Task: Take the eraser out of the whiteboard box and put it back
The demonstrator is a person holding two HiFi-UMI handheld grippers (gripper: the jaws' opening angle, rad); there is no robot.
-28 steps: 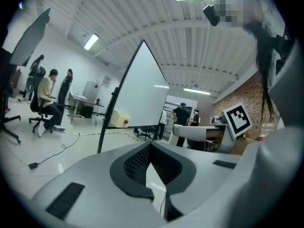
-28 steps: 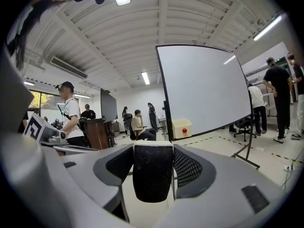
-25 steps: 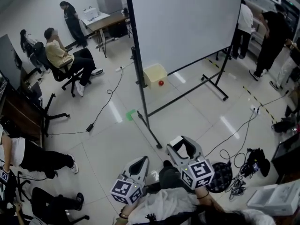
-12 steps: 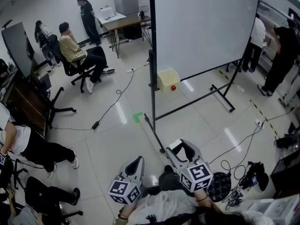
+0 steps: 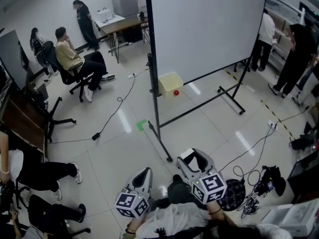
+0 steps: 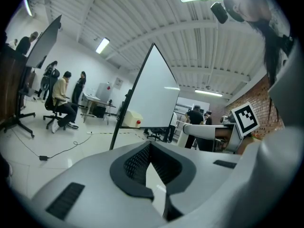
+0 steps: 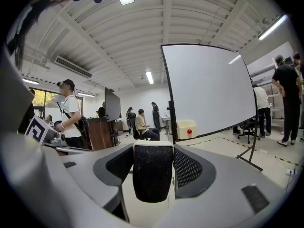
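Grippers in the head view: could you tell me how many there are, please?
2. The left gripper is at bottom centre, empty; the right gripper is beside it, holding the eraser. None seems hidden.

Whiteboard [image 5: 209,29] stands at centre, far; whiteboard box [image 5: 168,83] sits low beside the board's left post, on its near face. Far left: a seated person [image 5: 70,59], with a table [image 5: 117,23] behind; far right, beyond the board: standing persons [image 5: 299,49]. Near edge: left gripper [image 5: 147,172] just left of right gripper [image 5: 196,154], both well apart from the box; eraser [image 7: 152,172] lies between the right gripper's jaws; cables [image 5: 259,183] lie on the floor, near right.
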